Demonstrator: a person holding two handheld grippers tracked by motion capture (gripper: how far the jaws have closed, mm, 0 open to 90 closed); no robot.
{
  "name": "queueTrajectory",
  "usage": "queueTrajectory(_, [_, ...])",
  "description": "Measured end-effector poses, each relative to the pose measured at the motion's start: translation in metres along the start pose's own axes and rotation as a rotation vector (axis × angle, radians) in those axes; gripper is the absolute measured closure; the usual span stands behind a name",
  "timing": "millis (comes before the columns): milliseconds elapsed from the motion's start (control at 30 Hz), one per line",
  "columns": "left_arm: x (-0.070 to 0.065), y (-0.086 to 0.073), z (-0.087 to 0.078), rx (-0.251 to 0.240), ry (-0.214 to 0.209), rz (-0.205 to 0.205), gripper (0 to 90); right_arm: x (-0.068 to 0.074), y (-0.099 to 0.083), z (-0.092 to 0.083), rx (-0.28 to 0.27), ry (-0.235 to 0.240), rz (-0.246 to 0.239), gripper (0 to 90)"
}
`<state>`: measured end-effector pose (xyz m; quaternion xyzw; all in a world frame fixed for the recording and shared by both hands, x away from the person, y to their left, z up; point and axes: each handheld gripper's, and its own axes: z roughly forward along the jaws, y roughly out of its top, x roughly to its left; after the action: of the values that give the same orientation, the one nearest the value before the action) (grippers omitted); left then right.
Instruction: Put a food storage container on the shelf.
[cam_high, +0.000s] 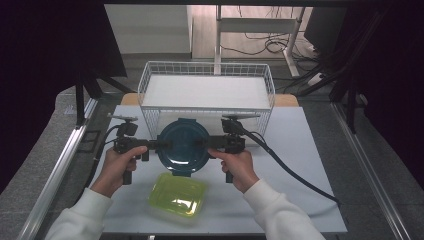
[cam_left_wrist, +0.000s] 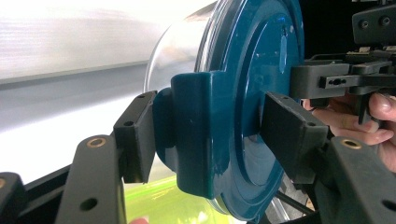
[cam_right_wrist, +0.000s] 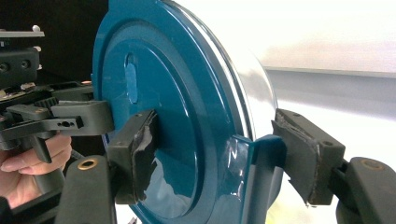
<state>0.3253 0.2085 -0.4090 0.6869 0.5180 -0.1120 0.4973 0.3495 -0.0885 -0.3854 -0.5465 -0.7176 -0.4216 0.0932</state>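
Observation:
A round clear container with a dark teal clip-on lid (cam_high: 183, 145) hangs in the air just in front of the wire basket, lid facing up. My left gripper (cam_high: 161, 145) is shut on its left edge. In the left gripper view the pads (cam_left_wrist: 135, 140) press the lid's side latch (cam_left_wrist: 196, 135) and the lid top. My right gripper (cam_high: 206, 145) is shut on the opposite edge. In the right gripper view one pad (cam_right_wrist: 137, 154) lies on the lid face (cam_right_wrist: 187, 116) and the other pad (cam_right_wrist: 306, 156) on the clear wall.
A white wire basket (cam_high: 150, 117) with a white liner stands at the back of the white table (cam_high: 300, 150). A yellow-green lidded box (cam_high: 178, 195) lies near the front edge, below the held container. Cables trail off to both sides.

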Motion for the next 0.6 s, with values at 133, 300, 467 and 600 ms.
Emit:
queueTrajectory(133, [-0.006, 0.002, 0.004, 0.002, -0.002, 0.010, 38.7, -0.003, -0.001, -0.008, -0.012, -0.003, -0.007, 31.5])
queueTrajectory(300, [-0.016, 0.005, 0.009, 0.004, -0.012, 0.022, 38.7, -0.005, -0.002, -0.020, -0.030, -0.009, -0.006, 31.5])
queueTrajectory(467, [-0.022, 0.007, 0.011, 0.000, -0.018, 0.031, 38.7, -0.004, -0.002, -0.031, -0.044, -0.020, -0.014, 31.5])
queueTrajectory(600, [-0.030, 0.011, 0.011, -0.010, -0.020, 0.042, 38.7, -0.002, 0.000, -0.037, -0.055, -0.020, -0.018, 31.5])
